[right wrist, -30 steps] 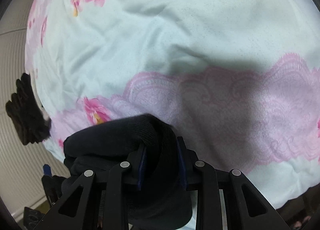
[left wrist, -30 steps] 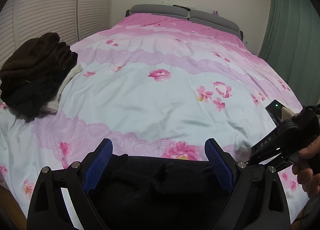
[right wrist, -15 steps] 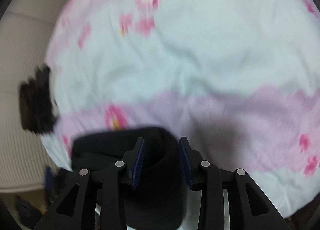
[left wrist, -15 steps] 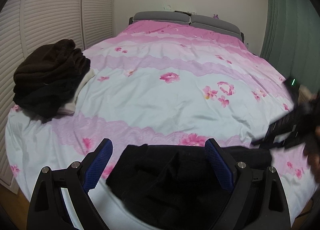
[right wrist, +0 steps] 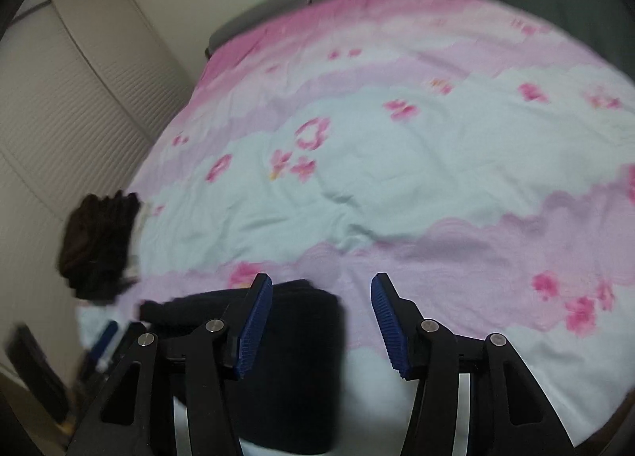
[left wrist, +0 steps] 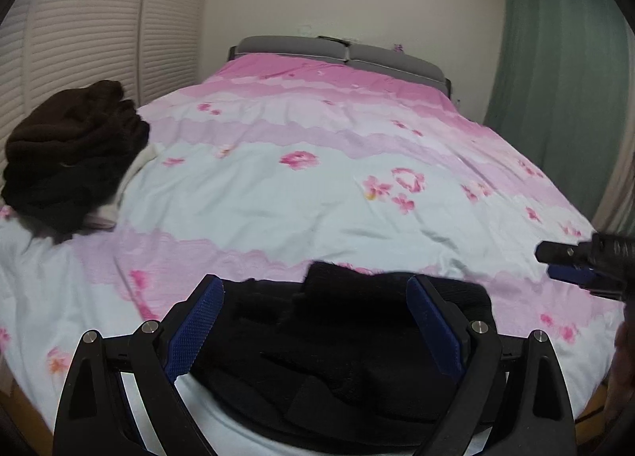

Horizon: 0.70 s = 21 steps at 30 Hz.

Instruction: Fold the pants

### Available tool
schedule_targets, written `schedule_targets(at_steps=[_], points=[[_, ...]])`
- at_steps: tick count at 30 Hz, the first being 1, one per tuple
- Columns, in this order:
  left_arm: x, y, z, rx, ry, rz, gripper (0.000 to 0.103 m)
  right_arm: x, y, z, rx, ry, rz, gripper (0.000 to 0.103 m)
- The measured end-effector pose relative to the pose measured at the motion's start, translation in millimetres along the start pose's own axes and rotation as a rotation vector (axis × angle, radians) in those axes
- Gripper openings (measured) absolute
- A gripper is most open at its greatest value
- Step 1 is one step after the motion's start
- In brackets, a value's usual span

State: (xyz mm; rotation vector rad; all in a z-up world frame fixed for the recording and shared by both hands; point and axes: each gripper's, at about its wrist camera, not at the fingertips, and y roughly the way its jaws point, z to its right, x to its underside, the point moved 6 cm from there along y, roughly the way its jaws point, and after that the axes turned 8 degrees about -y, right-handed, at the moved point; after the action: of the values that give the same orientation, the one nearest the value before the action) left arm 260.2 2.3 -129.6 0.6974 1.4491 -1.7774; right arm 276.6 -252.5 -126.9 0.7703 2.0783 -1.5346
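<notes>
Black pants (left wrist: 341, 341) lie bunched at the near edge of the bed, between and under the wide-open fingers of my left gripper (left wrist: 315, 313), which holds nothing. In the right wrist view the pants (right wrist: 293, 356) lie to the lower left, partly behind the left finger. My right gripper (right wrist: 321, 325) is open and empty above the bedspread, just right of the pants. The right gripper also shows at the right edge of the left wrist view (left wrist: 587, 267).
A pink and pale floral bedspread (left wrist: 317, 186) covers the bed. A stack of dark brown and black folded clothes (left wrist: 67, 154) sits at the bed's left edge. Louvred closet doors (left wrist: 79, 39) stand left, a green curtain (left wrist: 555, 79) right, a grey headboard (left wrist: 341, 53) behind.
My right gripper has let go of the pants, opened and pulled back and up. The pants now lie on the bed. My left gripper stayed open and has drawn back a little.
</notes>
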Motion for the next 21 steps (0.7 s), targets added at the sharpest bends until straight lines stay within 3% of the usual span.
schedule_targets(at_steps=[5, 9, 12, 14, 18, 21], points=[[11, 19, 4, -0.036, 0.062, 0.005, 0.094, 34, 6, -3, 0.027, -0.020, 0.027, 0.053], [14, 42, -13, -0.111, 0.021, -0.042, 0.094, 49, 16, -9, 0.008, -0.010, 0.015, 0.053], [14, 55, -26, -0.093, -0.033, -0.077, 0.091, 53, 22, -16, -0.005, -0.029, 0.010, 0.053], [17, 65, -27, -0.108, -0.003, -0.095, 0.087, 56, 27, -19, 0.004, -0.052, 0.001, 0.053], [27, 87, -43, -0.113, -0.046, -0.154, 0.087, 60, 32, -13, 0.022, -0.041, -0.002, 0.053], [30, 89, -48, -0.110, -0.062, -0.146, 0.087, 65, 31, -6, 0.021, -0.013, -0.006, 0.054]])
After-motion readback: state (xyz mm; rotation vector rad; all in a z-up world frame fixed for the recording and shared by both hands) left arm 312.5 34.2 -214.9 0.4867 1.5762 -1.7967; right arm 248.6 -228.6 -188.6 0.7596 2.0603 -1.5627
